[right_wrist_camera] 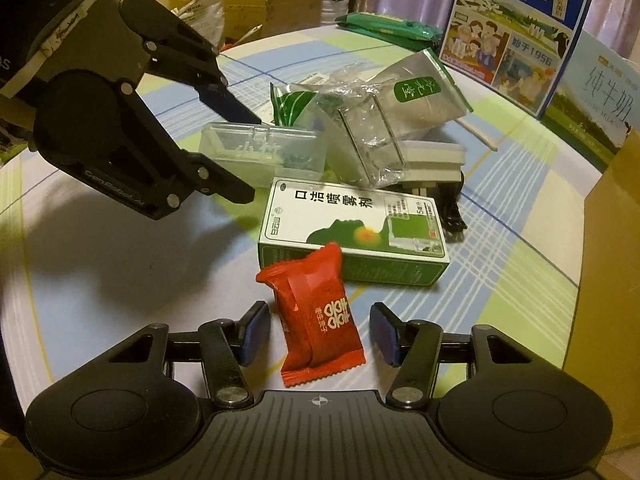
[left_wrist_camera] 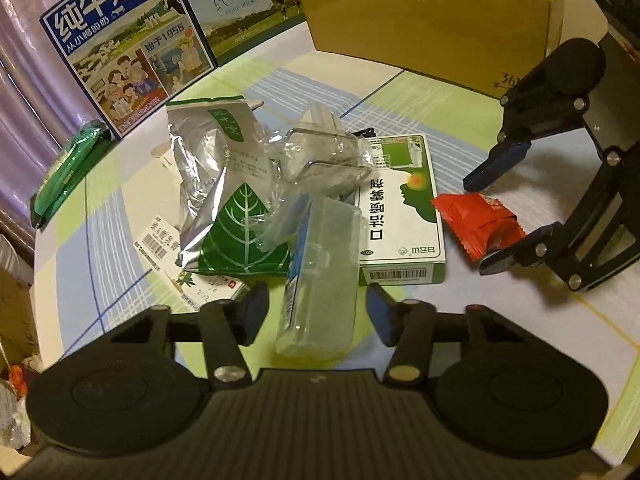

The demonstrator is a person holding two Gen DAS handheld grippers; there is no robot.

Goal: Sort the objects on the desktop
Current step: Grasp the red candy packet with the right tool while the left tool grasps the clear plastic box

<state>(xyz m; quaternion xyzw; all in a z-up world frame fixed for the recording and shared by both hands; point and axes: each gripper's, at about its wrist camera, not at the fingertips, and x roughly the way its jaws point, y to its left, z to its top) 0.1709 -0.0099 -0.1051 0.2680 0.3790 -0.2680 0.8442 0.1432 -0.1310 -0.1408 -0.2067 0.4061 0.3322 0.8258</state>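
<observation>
Right claw (right_wrist_camera: 316,332) spread wide around red snack packet (right_wrist_camera: 318,320), just in front of green box (right_wrist_camera: 352,232). Left claw (left_wrist_camera: 316,312) wide around clear plastic case (left_wrist_camera: 320,276). Approach step; next, closing on each.

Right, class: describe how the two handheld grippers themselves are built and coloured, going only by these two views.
Both match. The left gripper and the right gripper are black linkage frames joined by silver rivets, each with two round black housings and a ribbed black plate at the base. The fingers carry dark blue pads. Seen from the right wrist view, the left gripper's side bears faint raised lettering. No hand, sleeve or cable shows.
</observation>
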